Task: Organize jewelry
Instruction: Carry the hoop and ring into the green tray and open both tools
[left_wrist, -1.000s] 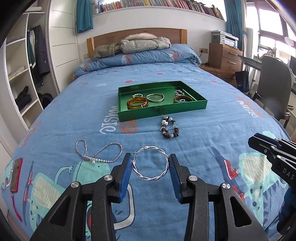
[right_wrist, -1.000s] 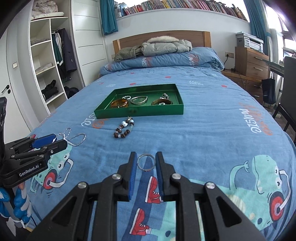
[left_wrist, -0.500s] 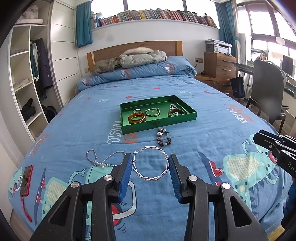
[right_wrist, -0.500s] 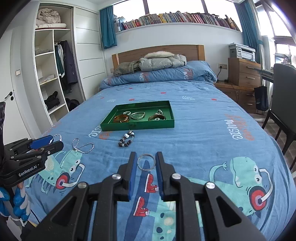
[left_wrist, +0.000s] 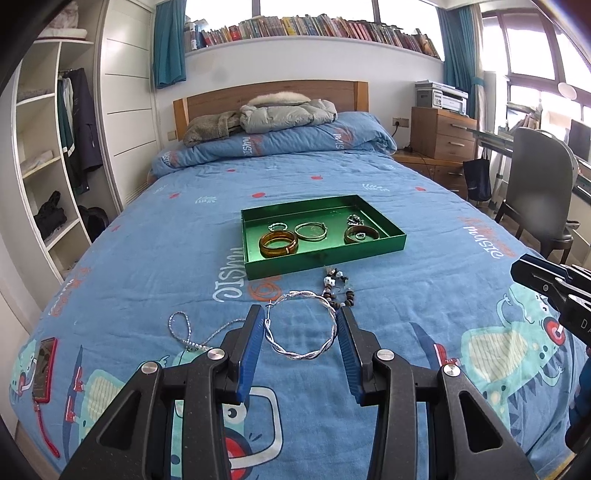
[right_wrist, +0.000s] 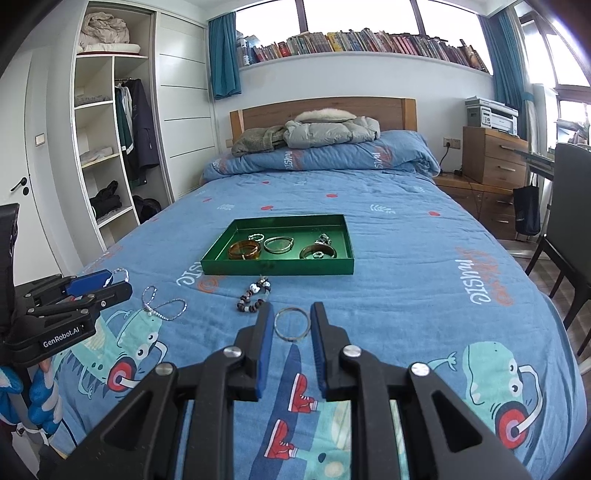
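My left gripper (left_wrist: 300, 314) is shut on a twisted silver bangle (left_wrist: 295, 355) and holds it above the blue bedspread. My right gripper (right_wrist: 291, 310) is shut on a small plain silver ring bangle (right_wrist: 291, 339), also off the bed. Ahead lies the green tray (left_wrist: 321, 258), holding an amber bangle (left_wrist: 277, 243), a thin silver bangle (left_wrist: 311, 231) and a brown bangle (left_wrist: 360, 234). A beaded bracelet (left_wrist: 338, 291) and a silver chain necklace (left_wrist: 184, 328) lie on the bedspread in front of the tray.
A phone in a red case (left_wrist: 44, 363) lies near the bed's left front corner. Folded jackets (left_wrist: 288, 114) sit by the headboard. A grey chair (left_wrist: 535, 192) and wooden drawers (left_wrist: 439, 138) stand to the right; open shelves (left_wrist: 40, 166) stand to the left.
Both grippers have risen with their bangles still held between the pads; the bed and tray now look lower and farther away. The jaws have not changed.
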